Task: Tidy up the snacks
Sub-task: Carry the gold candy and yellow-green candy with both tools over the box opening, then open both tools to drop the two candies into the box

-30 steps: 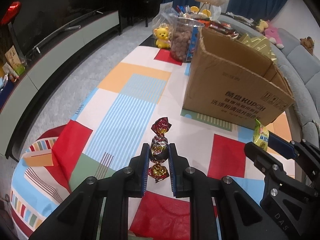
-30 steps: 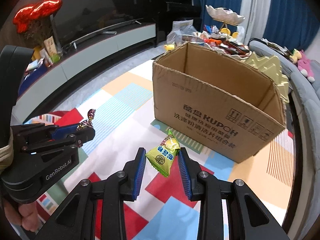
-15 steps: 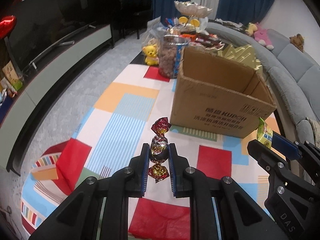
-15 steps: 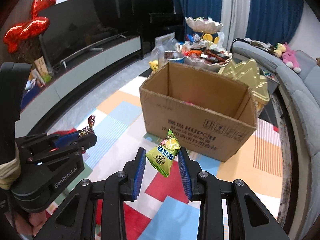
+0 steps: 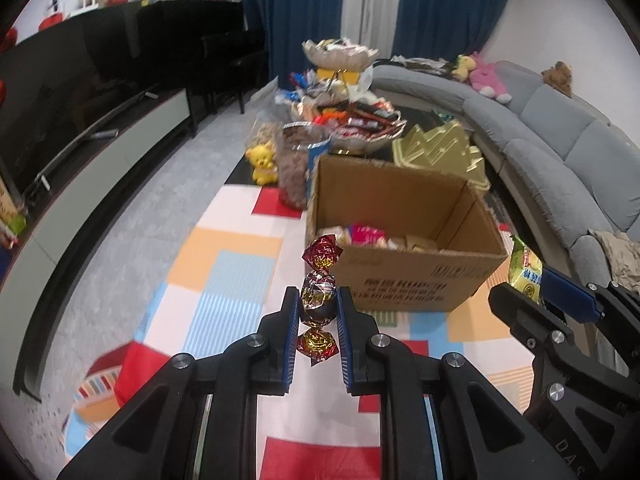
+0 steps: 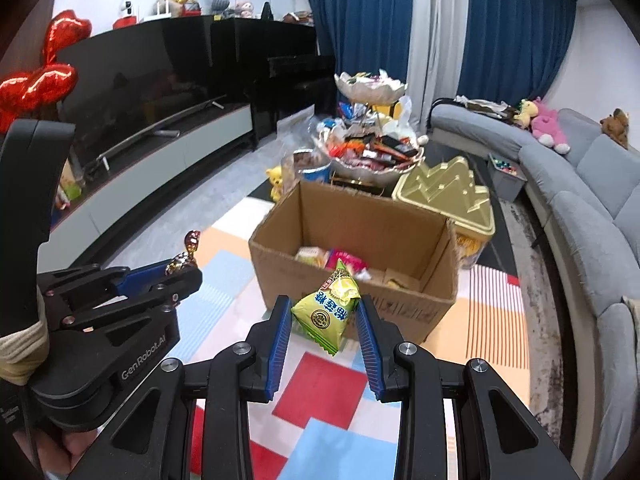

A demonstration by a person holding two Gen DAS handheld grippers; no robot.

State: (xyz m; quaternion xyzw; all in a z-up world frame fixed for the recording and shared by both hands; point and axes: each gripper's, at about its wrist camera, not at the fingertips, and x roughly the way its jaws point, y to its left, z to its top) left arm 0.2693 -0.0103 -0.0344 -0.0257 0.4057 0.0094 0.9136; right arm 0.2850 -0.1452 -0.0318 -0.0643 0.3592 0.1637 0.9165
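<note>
A foil-wrapped candy (image 5: 318, 300) is pinched by the left gripper (image 5: 318, 322), a green snack packet (image 6: 326, 314) by the right gripper (image 6: 324, 330), both held before the open cardboard box (image 6: 360, 304), evidently for dropping in.

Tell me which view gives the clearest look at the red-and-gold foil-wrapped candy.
The left wrist view: the red-and-gold foil-wrapped candy sits centred and close, pinched between the left claw's blue pads, both twisted ends visible. The right wrist view shows the same candy only small and side-on at the left, poking above that claw.

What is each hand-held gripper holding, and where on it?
Left hand-held gripper: red-and-gold foil-wrapped twist candy, pinched at its round middle. Right hand-held gripper: yellow-green triangular snack packet, pinched across its lower sides.
</note>
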